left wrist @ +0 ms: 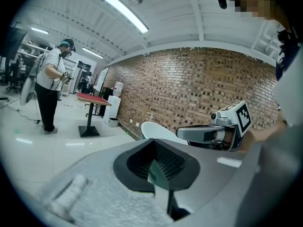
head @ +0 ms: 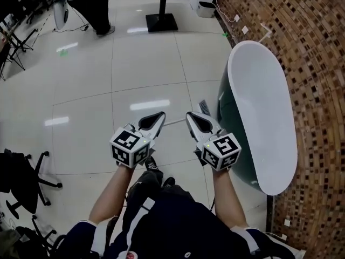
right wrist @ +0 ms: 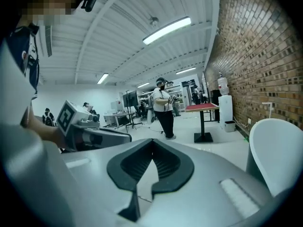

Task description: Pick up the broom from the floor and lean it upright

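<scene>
Head view: broom (head: 204,107) just beyond right gripper (head: 190,116)

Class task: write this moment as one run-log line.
left gripper: shut, empty | right gripper: shut, empty | broom: on floor beside bathtub, untouched

Floor (head: 91,80) open 10 to 12 o'clock. Bathtub (head: 264,117) blocks 3 o'clock, brick wall (head: 318,90) behind it. Chair (head: 21,179) at 8 o'clock.

The floor (head: 135,63) is pale tile, glossy enough to mirror the ceiling lights. The wall (head: 318,63) is rough brown brick. The bathtub (head: 264,107) is smooth and shiny, white inside and dark green outside. The left gripper (head: 160,115) and right gripper (head: 190,115) have matt grey plastic shells with black ribbed pads (right wrist: 168,164).
</scene>
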Demonstrator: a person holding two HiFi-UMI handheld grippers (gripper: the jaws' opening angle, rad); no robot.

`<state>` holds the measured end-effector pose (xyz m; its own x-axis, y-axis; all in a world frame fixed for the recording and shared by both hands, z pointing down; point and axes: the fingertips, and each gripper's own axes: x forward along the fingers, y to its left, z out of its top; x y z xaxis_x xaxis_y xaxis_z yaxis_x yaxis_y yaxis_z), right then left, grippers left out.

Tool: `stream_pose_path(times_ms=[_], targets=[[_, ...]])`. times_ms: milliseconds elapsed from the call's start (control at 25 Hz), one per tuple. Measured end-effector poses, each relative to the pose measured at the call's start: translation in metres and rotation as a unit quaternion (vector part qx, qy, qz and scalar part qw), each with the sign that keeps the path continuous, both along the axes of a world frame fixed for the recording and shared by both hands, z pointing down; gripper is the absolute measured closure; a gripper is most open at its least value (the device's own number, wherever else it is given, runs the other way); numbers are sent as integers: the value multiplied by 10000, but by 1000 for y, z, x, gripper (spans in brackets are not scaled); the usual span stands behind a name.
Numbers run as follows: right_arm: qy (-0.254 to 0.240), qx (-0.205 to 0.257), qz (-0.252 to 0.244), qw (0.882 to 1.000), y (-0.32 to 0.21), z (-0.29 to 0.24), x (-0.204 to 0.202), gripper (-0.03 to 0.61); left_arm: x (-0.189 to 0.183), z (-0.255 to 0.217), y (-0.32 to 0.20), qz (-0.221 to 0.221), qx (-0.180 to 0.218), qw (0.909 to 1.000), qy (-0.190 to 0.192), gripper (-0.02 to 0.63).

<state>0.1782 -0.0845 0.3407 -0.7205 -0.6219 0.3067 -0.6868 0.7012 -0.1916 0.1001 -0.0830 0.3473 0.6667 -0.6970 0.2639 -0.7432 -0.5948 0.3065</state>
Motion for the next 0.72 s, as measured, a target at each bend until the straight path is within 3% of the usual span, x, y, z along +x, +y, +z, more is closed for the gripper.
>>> stream_pose_path(times_ms=[200,400,720], targets=[[201,-140,-569,9981,-41,13,-45,575,-50,20,-36,-552,-93,9984,49,614],[279,-334,-1358,9898,-69,37,-101,575,-105,48,-51,-1356,-285,9904,7,614],[554,-526,-2897,9541,-90,99,-183,575,-177,100,-45,-2717,-636,9602,-94,614]])
